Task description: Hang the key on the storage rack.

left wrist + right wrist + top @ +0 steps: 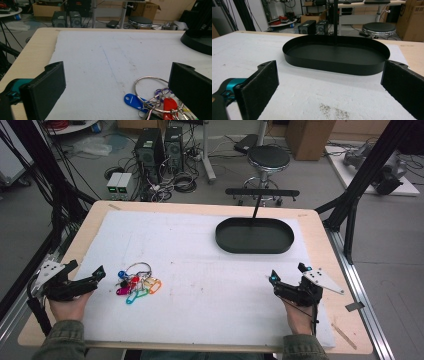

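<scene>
A bunch of coloured key tags on a metal ring (136, 282) lies on the white mat left of centre; in the left gripper view the key ring (152, 96) with blue and red tags sits just ahead of the right jaw. My left gripper (97, 275) rests at the mat's left edge, a short way left of the tags, jaws wide open and nothing between them (117, 87). My right gripper (287, 272) rests near the mat's right front, open and holding nothing (329, 85). A black oval tray (287, 247) with an upright post stands at the back right, straight ahead in the right gripper view (372, 68).
The white mat (200, 255) covers most of the wooden table (345, 320). A black T-shaped stand (261, 193) rises from the tray. Beyond the table's far edge are a stool (269, 157), computer towers (150, 147) and cables on the floor.
</scene>
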Demonstrator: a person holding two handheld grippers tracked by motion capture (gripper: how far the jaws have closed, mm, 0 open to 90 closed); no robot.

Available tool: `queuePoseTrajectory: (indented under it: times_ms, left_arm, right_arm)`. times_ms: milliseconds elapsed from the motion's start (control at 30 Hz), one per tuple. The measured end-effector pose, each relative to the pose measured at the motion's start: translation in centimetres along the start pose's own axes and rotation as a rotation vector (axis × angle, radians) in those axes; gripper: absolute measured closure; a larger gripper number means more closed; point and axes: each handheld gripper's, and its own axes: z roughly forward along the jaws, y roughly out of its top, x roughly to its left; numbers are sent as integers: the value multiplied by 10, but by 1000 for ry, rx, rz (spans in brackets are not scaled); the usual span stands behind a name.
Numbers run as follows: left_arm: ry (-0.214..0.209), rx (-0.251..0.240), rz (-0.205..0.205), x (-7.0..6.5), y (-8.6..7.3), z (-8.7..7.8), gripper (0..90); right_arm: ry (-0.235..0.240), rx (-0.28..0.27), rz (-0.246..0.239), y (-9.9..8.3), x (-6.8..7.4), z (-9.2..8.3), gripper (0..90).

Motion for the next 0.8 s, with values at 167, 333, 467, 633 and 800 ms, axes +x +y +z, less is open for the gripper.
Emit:
queuePoseTrajectory:
  times_ms: [167,333,467,633,800]
  left_arm:
    - [-6,4,-1,0,0,1,17]
    - [-18,12,3,-2,1,1,17]
    - [-28,20,10,-5,2,2,17]
    - [-52,36,16,-7,4,4,17]
    - [-77,37,6,-8,6,3,17]
  right_arm:
    - [2,5,4,0,0,1,4]
    - [7,7,4,0,0,1,4]
    - [12,11,-3,-1,1,2,4]
    - [21,25,-6,-1,2,4,4]
    - [19,30,-13,-1,2,4,4]
